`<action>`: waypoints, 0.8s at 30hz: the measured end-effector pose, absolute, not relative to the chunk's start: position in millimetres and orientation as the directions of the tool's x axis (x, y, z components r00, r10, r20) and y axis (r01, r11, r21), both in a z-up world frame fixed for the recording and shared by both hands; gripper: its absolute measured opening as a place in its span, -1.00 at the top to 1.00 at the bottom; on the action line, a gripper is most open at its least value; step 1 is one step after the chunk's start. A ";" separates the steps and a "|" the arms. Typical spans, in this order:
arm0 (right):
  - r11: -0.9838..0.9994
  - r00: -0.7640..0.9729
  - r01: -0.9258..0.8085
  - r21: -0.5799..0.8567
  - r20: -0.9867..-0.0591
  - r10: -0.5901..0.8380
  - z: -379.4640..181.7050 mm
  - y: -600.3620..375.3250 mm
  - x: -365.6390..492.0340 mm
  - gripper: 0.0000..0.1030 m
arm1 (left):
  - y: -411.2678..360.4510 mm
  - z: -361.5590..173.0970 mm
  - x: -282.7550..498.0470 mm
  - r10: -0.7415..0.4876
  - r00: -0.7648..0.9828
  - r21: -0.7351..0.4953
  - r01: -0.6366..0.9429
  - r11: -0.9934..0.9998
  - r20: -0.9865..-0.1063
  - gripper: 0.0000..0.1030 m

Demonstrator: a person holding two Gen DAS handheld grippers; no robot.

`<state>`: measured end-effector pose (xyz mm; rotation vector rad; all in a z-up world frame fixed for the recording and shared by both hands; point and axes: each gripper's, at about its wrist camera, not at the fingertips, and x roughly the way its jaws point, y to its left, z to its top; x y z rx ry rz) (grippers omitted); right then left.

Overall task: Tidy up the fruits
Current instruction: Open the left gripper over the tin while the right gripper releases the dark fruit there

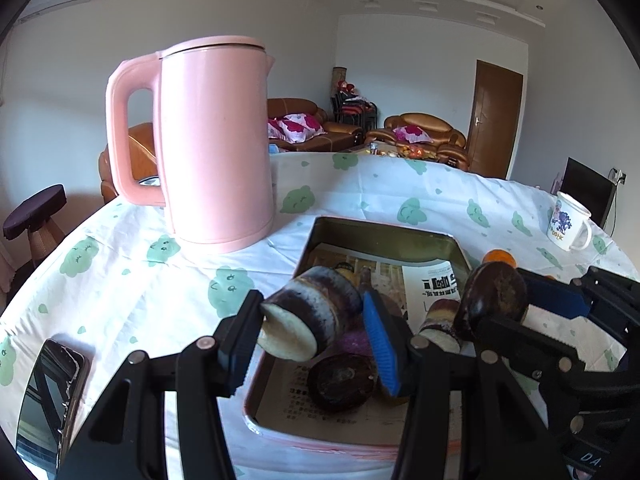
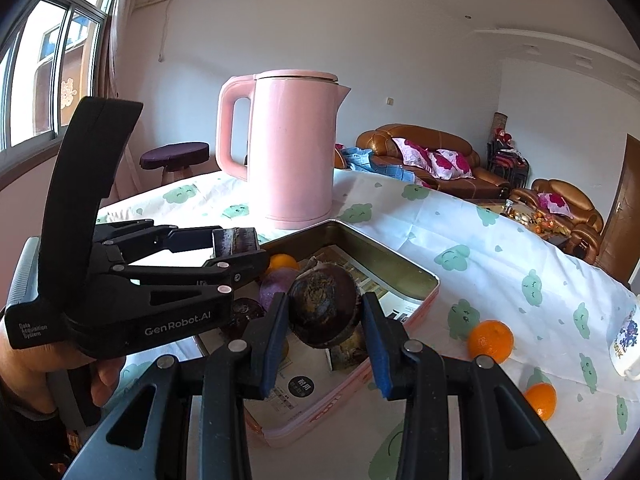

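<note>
My left gripper [image 1: 310,340] is shut on a cut sugarcane piece [image 1: 308,312] with purple skin and a pale end, held just above the near left corner of the tin tray [image 1: 384,232]. My right gripper [image 2: 324,316] is shut on a dark brown stubby chunk [image 2: 324,300], held over the tray's [image 2: 400,270] near side. In the tray lie another dark chunk [image 1: 342,382], a second cane piece [image 1: 440,322], a purple fruit [image 2: 276,286] and an orange [image 2: 282,262]. Each gripper shows in the other's view: the right gripper [image 1: 520,312] and the left gripper [image 2: 236,250].
A tall pink kettle [image 1: 212,144] stands just behind the tray on the cloud-print tablecloth. Two oranges [image 2: 490,340] [image 2: 540,400] lie on the cloth right of the tray, with a white mug [image 2: 624,340] beyond. A phone [image 1: 52,392] lies near left. A hand [image 2: 104,376] grips the left tool.
</note>
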<state>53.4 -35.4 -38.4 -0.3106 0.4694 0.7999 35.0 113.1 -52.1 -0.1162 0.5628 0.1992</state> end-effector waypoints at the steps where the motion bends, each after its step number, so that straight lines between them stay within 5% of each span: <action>1: 0.658 0.601 -0.747 -0.091 -0.516 0.611 -39.6 -34.5 53.3 0.24 | 113.0 -52.2 35.0 0.156 0.827 -0.054 -0.218 0.974 -0.540 -0.02; 16: 0.628 0.536 -0.776 -0.061 -0.591 0.604 -58.6 -25.3 58.9 0.24 | 107.3 -54.5 39.2 0.159 0.818 -0.023 -0.206 0.978 -0.553 -0.05; 21: 0.637 0.544 -0.769 -0.057 -0.581 0.605 -58.0 -29.4 59.1 0.21 | 105.1 -50.9 35.9 0.162 0.829 -0.023 -0.206 0.978 -0.536 -0.29; 24: 0.656 0.560 -0.753 -0.046 -0.567 0.604 -53.7 -39.8 61.5 0.01 | 102.8 -45.0 33.2 0.166 0.841 -0.028 -0.210 0.977 -0.515 -0.44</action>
